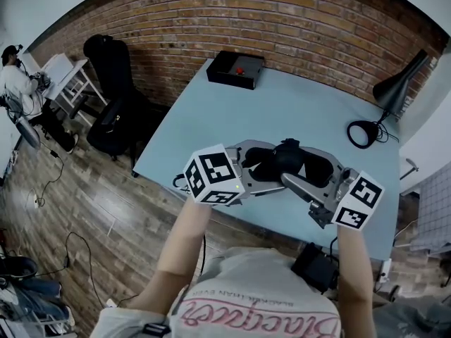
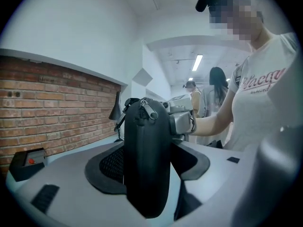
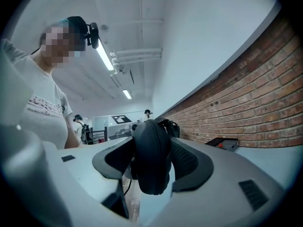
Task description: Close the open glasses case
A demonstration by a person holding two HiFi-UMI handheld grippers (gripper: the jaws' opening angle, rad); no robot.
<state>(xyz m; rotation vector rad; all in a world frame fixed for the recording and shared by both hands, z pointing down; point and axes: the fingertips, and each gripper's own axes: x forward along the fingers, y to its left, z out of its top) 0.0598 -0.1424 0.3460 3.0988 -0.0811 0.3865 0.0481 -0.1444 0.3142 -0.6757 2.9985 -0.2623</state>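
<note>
The black glasses case [image 1: 284, 158] hangs in the air over the near edge of the light-blue table [image 1: 282, 104], between both grippers. In the left gripper view it stands upright on its edge [image 2: 147, 150], its two halves together, a zipper pull [image 2: 148, 110] at its top. My left gripper [image 2: 147, 174] is shut on it, with its pads against both sides. My right gripper [image 3: 152, 167] comes from the opposite side. Its jaws stand wide, with the case [image 3: 151, 150] between them and no visible press. The two marker cubes [image 1: 211, 177] [image 1: 359, 201] face me.
A black box with a red button [image 1: 236, 69] sits at the table's far edge, and a black desk lamp [image 1: 391, 90] at the right. A black chair with a bag [image 1: 113, 97] stands left of the table. Cables lie on the wood floor. Other people stand in the background.
</note>
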